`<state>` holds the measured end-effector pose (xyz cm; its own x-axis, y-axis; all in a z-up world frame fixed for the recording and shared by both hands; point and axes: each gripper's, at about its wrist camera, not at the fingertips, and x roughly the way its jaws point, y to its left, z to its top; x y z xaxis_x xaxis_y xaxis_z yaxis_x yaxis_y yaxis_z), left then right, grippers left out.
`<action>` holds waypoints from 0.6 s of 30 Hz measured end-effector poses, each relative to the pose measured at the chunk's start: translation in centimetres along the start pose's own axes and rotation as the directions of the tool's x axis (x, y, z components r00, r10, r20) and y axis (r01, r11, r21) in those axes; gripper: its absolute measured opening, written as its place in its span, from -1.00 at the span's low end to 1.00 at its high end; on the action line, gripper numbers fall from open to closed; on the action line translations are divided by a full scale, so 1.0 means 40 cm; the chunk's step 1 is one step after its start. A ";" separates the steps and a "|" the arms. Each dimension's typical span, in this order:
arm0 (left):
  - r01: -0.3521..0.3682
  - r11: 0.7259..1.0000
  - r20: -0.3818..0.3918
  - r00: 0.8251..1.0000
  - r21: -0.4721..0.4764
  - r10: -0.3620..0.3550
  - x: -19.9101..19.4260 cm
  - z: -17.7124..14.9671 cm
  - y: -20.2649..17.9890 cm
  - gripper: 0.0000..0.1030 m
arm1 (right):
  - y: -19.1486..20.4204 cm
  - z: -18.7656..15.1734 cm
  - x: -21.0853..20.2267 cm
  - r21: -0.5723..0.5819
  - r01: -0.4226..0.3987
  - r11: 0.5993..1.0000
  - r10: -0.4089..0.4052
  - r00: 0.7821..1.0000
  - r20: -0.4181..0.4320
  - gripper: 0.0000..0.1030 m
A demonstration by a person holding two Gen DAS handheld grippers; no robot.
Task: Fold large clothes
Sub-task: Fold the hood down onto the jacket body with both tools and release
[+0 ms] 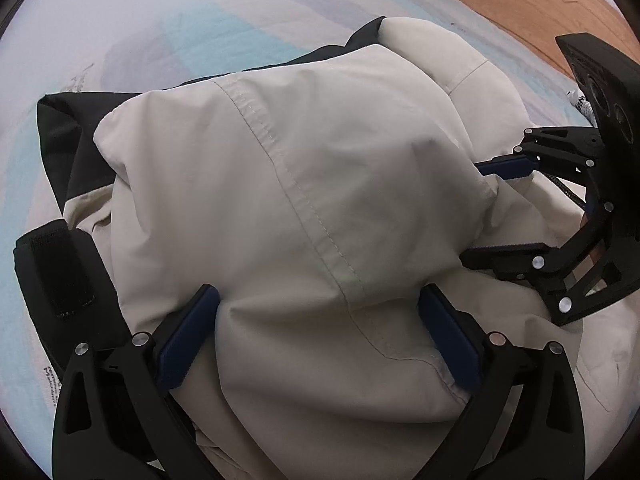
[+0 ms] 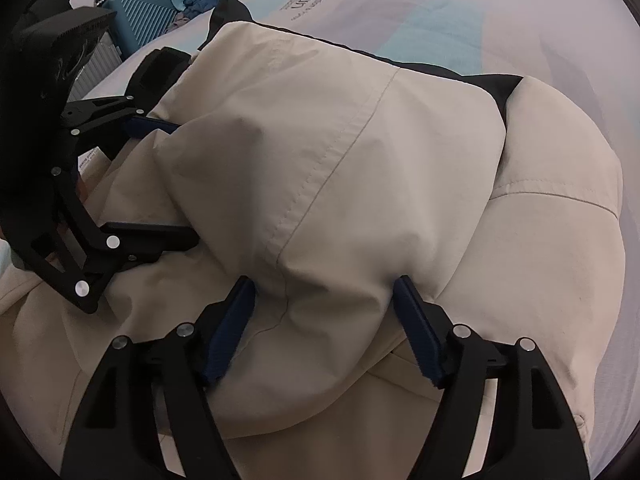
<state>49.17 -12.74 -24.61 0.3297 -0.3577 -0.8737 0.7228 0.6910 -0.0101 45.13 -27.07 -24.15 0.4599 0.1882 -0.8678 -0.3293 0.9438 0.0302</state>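
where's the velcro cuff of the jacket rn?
Left wrist view, far left: the black velcro cuff lies on the bed sheet beside the beige jacket, just ahead of the left gripper.

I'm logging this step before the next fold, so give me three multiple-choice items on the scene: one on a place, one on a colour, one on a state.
1. Where does the jacket lie?
A. on a bedsheet
B. on a wooden chair
C. in a basket

2. What colour are the gripper pads?
A. red
B. blue
C. yellow

3. How does the left gripper stand?
A. open, with a bunch of cream cloth between its fingers
B. shut flat on a black cuff
C. out of view

Answers: 1 A, the pale patterned bedsheet shows around the jacket. 2 B, blue strips line the black fingers in both views. 3 A, the jaws stand wide apart around the bunched cloth, as on the right gripper.
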 end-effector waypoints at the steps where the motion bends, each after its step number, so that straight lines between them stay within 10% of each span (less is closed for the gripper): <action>1: -0.002 1.000 -0.003 1.000 -0.001 0.002 -0.001 0.004 -0.001 0.90 | 0.001 0.004 -0.004 0.006 0.004 1.000 -0.004 1.000 0.000 0.37; 8: -0.116 0.988 -0.021 0.993 -0.098 0.114 -0.075 0.012 -0.022 0.88 | 0.001 0.024 -0.096 0.114 0.062 0.992 -0.069 0.995 0.065 0.75; 18: -0.157 0.949 0.005 0.986 -0.275 0.164 -0.246 -0.063 -0.067 0.89 | 0.022 -0.039 -0.237 0.222 0.094 0.970 -0.108 0.993 0.050 0.77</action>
<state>42.45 -9.50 -17.19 0.4469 -0.2425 -0.8611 0.4673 0.8841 -0.0064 39.22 -28.44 -16.68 0.5333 0.0988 -0.8401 -0.0930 0.9940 0.0579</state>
